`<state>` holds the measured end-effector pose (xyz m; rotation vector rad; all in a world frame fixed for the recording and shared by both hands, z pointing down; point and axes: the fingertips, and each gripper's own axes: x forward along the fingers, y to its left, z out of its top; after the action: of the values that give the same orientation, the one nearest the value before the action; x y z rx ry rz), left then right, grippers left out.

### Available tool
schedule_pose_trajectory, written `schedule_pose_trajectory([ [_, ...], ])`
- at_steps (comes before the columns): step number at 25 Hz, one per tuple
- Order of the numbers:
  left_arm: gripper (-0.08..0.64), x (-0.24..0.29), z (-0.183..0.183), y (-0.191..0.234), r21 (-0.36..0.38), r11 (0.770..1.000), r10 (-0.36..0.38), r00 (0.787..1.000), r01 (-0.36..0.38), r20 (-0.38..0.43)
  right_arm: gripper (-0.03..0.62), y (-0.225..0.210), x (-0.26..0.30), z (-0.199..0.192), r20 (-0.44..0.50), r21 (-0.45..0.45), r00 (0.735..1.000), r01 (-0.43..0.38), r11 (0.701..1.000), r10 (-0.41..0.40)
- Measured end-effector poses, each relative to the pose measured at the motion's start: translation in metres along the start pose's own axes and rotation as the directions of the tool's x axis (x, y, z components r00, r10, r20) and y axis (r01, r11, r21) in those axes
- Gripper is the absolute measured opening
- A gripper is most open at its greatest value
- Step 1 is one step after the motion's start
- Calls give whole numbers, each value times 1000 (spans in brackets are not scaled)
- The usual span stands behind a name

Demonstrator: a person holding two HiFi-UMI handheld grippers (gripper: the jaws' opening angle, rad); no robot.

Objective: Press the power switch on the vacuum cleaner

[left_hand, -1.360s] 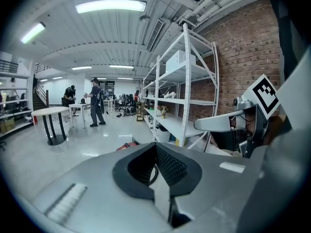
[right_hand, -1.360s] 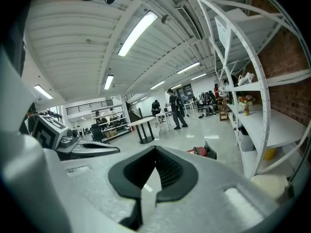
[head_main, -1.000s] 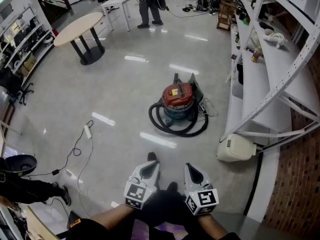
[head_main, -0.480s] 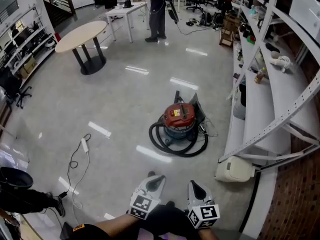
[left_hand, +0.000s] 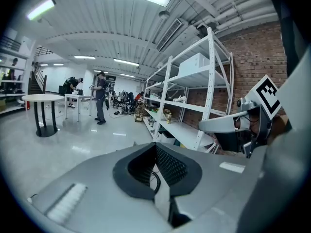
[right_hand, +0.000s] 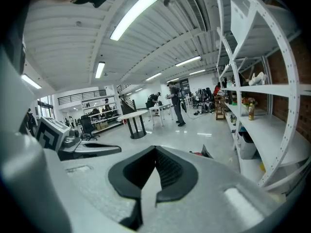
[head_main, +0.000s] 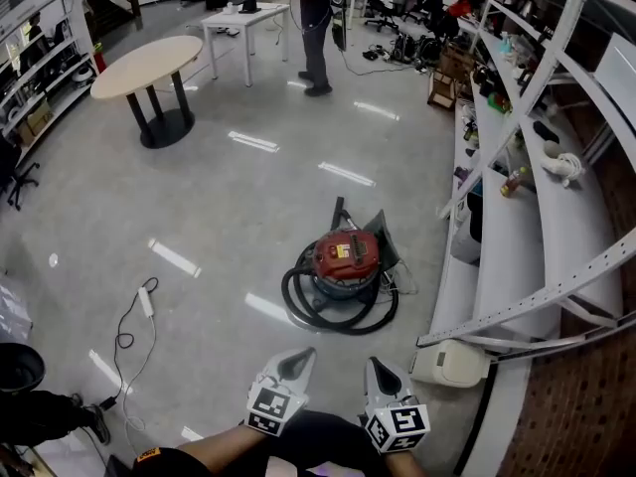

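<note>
The vacuum cleaner [head_main: 345, 257] stands on the floor ahead. It has a red lid with a yellow patch, a blue-grey drum and a black hose [head_main: 333, 316] coiled round its base. I cannot make out the switch from here. My left gripper [head_main: 298, 358] and right gripper [head_main: 381, 366] are held side by side low in the head view, well short of the vacuum, both shut and holding nothing. In the right gripper view a sliver of the red lid [right_hand: 196, 153] shows just past the shut right gripper [right_hand: 155, 150]. The left gripper [left_hand: 156, 146] points towards the shelving.
A white shelving rack [head_main: 517, 227] runs along the right, with a cream container [head_main: 449, 364] on the floor at its foot. A power strip with cable [head_main: 146, 301] lies on the floor at left. Far back stand a round table [head_main: 144, 65] and a person [head_main: 316, 28].
The vacuum has slid down the head view and now sits nearer the grippers. More of the far room shows. Both grippers stay shut, side by side.
</note>
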<state>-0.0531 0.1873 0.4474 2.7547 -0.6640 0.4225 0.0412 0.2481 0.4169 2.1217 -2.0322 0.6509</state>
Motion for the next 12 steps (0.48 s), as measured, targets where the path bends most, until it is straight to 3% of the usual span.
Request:
schedule_pose_trajectory([
  [12,15,12,29,111,-48,997,59,996,-56,59,-8,31,95,41,-21,-52,1000,3,999,-4],
])
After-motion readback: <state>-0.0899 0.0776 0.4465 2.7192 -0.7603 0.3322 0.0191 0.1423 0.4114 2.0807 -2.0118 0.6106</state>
